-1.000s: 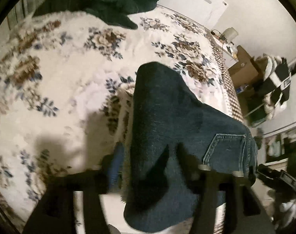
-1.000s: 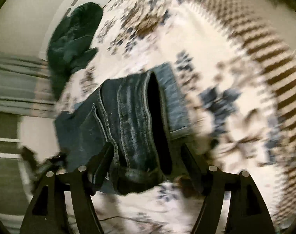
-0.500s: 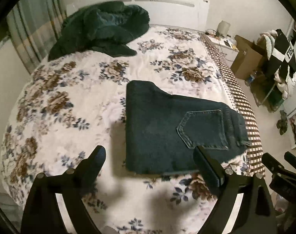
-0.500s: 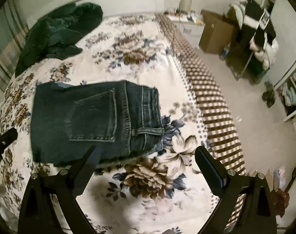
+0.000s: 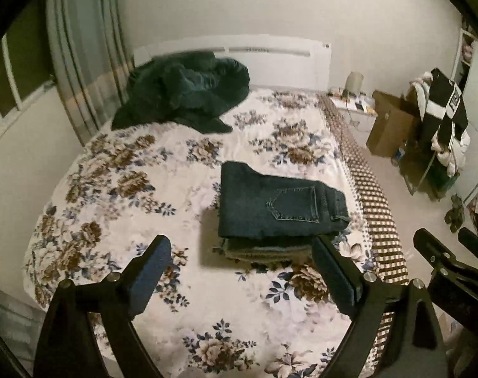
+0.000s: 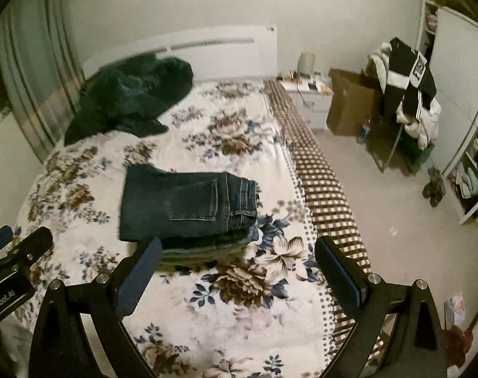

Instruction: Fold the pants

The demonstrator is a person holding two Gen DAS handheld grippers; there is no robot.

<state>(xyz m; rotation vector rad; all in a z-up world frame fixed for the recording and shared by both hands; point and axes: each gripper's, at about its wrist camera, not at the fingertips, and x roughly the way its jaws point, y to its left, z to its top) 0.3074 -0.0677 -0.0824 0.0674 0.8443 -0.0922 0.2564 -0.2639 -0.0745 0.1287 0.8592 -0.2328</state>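
Note:
Dark blue jeans (image 5: 276, 204) lie folded flat, back pocket up, on top of a small stack of other folded clothes on the floral bed cover (image 5: 138, 189). They also show in the right wrist view (image 6: 185, 204). My left gripper (image 5: 242, 271) is open and empty, held well above and in front of the stack. My right gripper (image 6: 239, 271) is open and empty too, also pulled back from the stack. The right gripper's body shows at the right edge of the left wrist view (image 5: 452, 267).
A heap of dark green clothing (image 5: 185, 94) lies near the white headboard (image 5: 270, 53). A brown checked blanket edge (image 6: 320, 182) runs along the bed's right side. A cardboard box (image 6: 349, 107), a nightstand and a chair piled with clothes (image 6: 408, 94) stand on the floor to the right.
One second ago both grippers held the jeans close to the bed. They have let go, opened, and pulled up and back; the folded jeans now rest on the stack.

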